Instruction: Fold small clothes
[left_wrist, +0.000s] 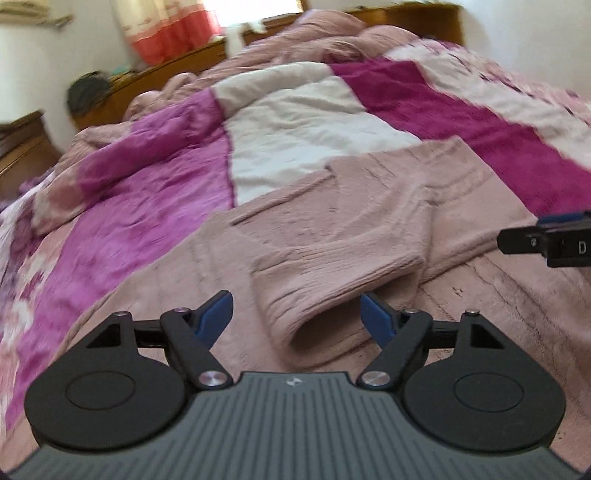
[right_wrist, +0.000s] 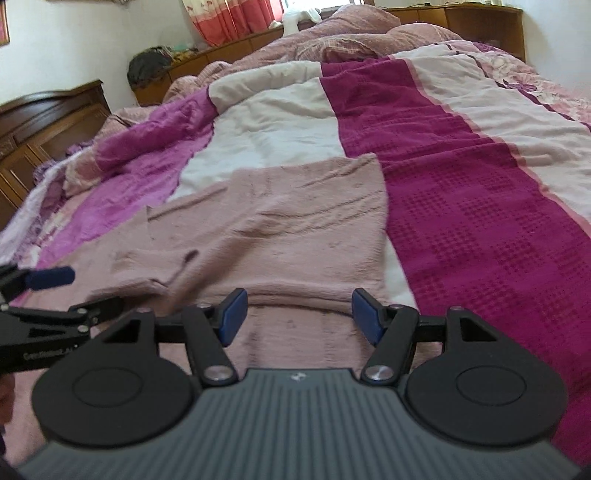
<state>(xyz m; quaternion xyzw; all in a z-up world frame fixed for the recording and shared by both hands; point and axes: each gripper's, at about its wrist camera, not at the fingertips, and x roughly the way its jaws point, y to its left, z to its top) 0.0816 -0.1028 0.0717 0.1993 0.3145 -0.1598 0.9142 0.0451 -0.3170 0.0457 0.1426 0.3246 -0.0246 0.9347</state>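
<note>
A: Left tongs (left_wrist: 297, 317) spread apart, straddling the folded sleeve cuff of the pink sweater (left_wrist: 369, 221). Right tongs (right_wrist: 297, 314) also apart, over its near hem.

B: Sweater flat on the bed (right_wrist: 480, 184), sleeve crossed inward.

A: Risk: pinching only the top layer; soft knit slips, fold skews.

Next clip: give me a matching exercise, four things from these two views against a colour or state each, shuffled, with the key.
Things:
1. sweater
2. left gripper
3. curtain
4. sleeve

States:
A. red-orange and cream, hanging at the window
B. jaws wide open, holding nothing
C. folded across the body, cuff toward the camera
D. dusty pink, lying on the bedspread

Pairs: 1-D, 2-B, 3-A, 4-C
</note>
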